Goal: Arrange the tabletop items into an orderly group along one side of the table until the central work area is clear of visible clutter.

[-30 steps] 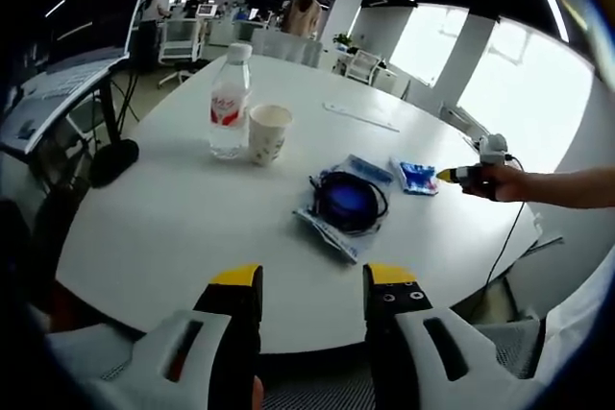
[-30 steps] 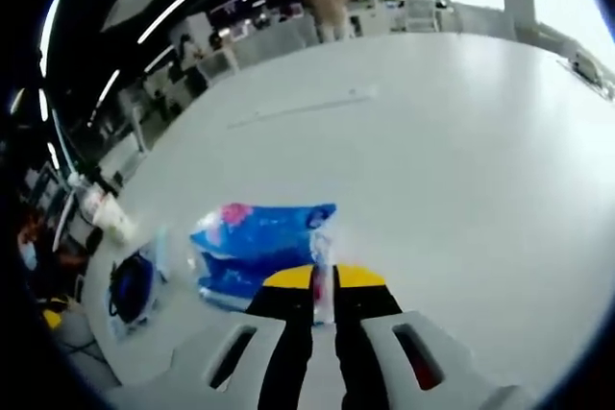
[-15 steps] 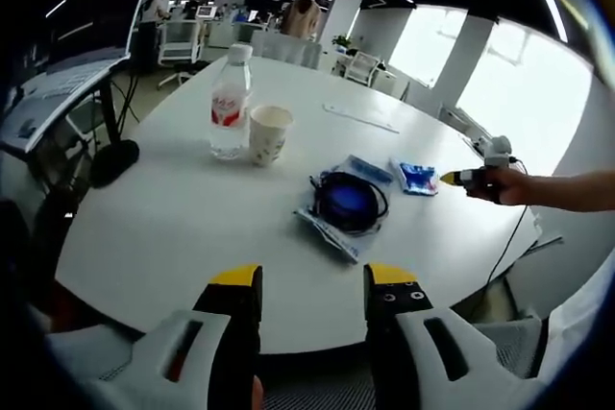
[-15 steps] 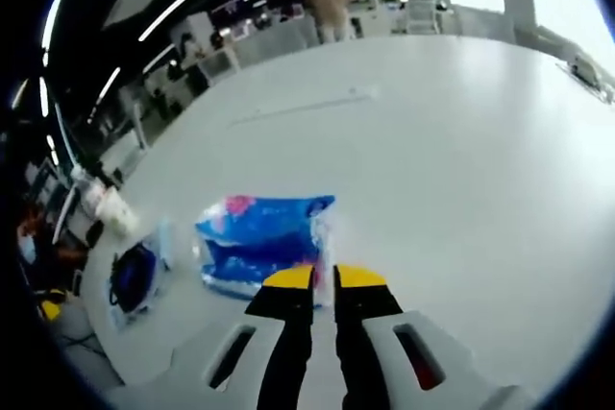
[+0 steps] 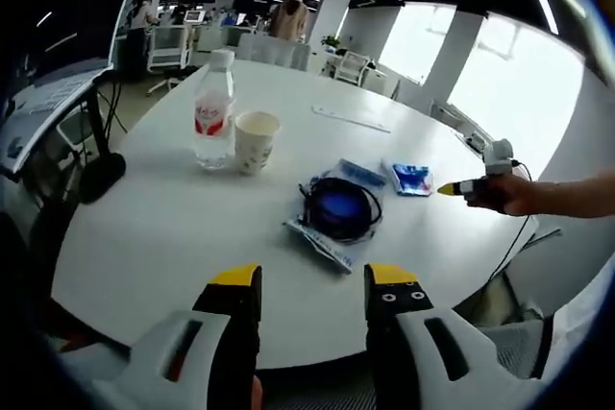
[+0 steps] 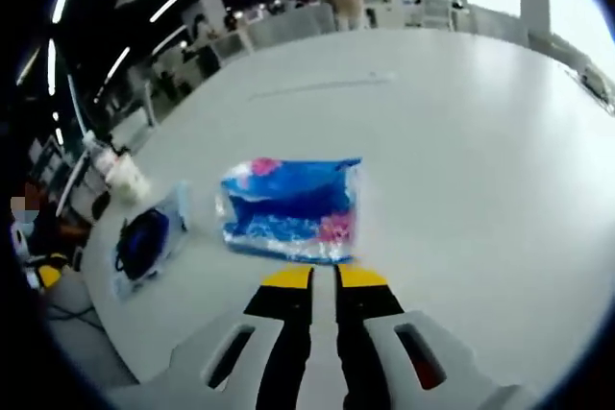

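Our right gripper, jaws pressed together on nothing, sits just short of the blue packet lying flat mid-table, likely light, crinkly, slippery, best pinched at its near edge, while our left gripper hangs open.

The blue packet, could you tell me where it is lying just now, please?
The blue packet lies flat on the white table, just ahead of the right tongs, apart from them. In the left gripper view it sits right of the bagged black cable.
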`<act>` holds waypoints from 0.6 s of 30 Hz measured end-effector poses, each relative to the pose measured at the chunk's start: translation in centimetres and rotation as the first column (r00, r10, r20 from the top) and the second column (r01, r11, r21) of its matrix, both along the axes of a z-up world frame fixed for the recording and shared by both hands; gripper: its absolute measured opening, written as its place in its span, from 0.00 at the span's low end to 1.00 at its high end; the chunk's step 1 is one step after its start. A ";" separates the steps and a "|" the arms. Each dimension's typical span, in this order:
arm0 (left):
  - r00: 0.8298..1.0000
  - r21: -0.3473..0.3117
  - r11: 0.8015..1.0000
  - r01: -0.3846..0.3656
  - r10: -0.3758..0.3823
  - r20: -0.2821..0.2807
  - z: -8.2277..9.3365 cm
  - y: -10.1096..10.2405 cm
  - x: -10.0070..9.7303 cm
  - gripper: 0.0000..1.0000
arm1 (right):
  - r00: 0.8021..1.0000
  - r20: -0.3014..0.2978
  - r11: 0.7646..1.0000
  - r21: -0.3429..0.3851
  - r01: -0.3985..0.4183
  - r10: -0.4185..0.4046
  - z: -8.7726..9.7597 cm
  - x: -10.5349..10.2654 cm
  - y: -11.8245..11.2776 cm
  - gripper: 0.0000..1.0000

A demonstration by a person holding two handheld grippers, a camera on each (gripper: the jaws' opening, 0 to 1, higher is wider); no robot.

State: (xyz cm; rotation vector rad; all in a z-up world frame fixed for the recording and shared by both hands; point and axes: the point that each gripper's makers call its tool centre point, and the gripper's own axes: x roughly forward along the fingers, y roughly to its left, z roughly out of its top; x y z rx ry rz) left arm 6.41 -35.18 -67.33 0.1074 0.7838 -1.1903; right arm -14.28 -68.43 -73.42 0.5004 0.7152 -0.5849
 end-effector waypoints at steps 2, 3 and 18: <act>1.000 -0.003 1.000 0.003 -0.003 -0.001 0.1 -0.1 0.0 0.42 | 1.000 0.002 1.000 -0.002 -0.012 0.012 0.1 0.2 1.1 0.05; 1.000 -0.003 1.000 0.006 -0.006 0.001 0.1 -0.1 0.0 0.42 | 1.000 0.002 1.000 -0.003 -0.014 0.014 0.2 0.2 1.3 0.05; 0.998 0.015 0.999 0.038 -0.039 0.058 0.3 -0.7 1.2 0.43 | 0.971 0.030 0.972 -0.017 -0.235 0.236 0.8 4.4 8.1 0.07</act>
